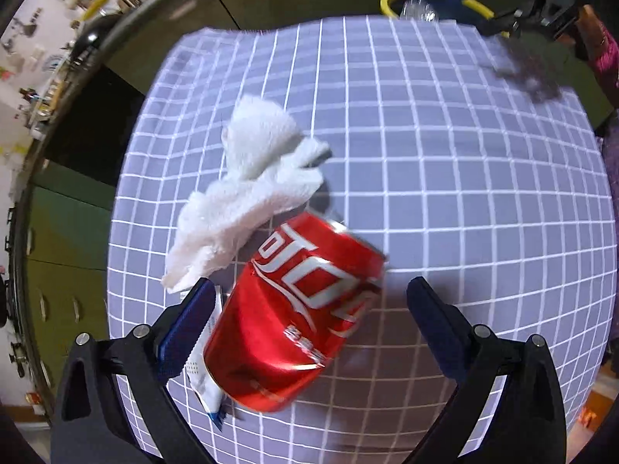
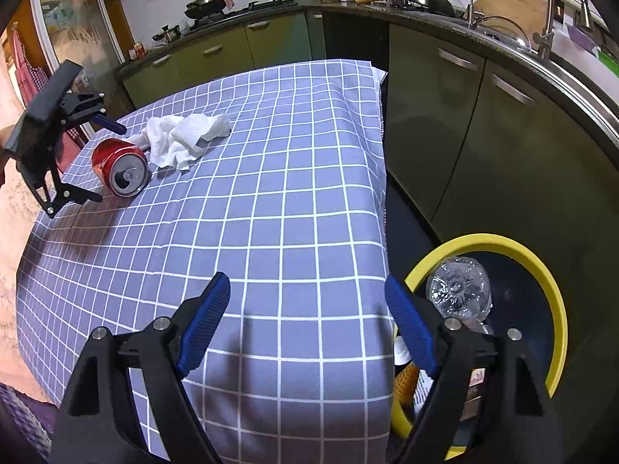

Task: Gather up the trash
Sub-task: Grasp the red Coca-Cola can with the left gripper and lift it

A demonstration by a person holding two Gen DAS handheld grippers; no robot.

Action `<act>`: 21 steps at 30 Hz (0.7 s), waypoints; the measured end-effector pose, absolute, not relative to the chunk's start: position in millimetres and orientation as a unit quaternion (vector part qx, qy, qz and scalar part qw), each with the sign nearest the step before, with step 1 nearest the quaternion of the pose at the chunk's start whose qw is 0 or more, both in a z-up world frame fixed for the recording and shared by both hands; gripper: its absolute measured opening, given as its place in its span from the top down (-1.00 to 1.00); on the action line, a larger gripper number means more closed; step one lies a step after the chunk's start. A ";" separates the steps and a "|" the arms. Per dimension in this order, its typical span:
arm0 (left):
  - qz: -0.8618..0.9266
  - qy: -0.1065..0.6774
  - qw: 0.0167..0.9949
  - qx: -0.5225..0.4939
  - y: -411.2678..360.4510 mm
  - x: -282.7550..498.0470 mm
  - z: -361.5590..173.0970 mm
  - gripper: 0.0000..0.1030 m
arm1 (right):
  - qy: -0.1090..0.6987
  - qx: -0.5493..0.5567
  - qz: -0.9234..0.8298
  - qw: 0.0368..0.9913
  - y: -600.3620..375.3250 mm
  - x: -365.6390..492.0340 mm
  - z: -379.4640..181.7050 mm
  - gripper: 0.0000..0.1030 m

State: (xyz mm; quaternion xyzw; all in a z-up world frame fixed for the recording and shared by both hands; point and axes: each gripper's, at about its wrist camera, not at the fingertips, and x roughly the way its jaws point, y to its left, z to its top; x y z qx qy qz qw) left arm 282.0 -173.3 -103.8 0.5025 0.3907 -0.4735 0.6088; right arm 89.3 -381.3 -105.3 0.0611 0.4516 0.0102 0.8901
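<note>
At the bottom of the left wrist view, the left gripper [image 1: 309, 301] stands with its jaws wide, pointing steeply down at the checked tablecloth [image 1: 445, 178]. The red soda can [image 1: 294, 317] lies on its side between the blue pads; the left pad [image 1: 185, 328] is just beside the can's flank, though whether it touches cannot be told, and the right pad is clearly apart from it. A small white-and-blue wrapper [image 1: 205, 382] lies tucked between the left pad and the can. Just above the can, toward the frame's middle left, a crumpled white paper towel [image 1: 251, 185] lies on the cloth, its lower edge beside the can.

At the bottom of the right wrist view, the right gripper [image 2: 307, 309] is also wide, nothing between its pads, over the near edge of the cloth. At lower right sits a yellow-rimmed bin [image 2: 549, 301] with a clear plastic bottle [image 2: 458, 294] in it. At upper left the can shows its open top, the towel beside it. Green kitchen cabinets [image 2: 464, 123] fill the background.
</note>
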 end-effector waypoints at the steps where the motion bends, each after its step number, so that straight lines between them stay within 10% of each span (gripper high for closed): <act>1: -0.475 0.398 0.603 0.503 -174.4 286.5 -106.6 -0.90 | 0.453 0.062 0.011 0.889 -381.6 90.8 -104.9 -0.51; 21: -0.433 0.517 0.632 0.381 -151.1 279.5 -128.7 -0.37 | 0.455 0.053 0.056 0.887 -369.7 91.8 -100.3 -0.51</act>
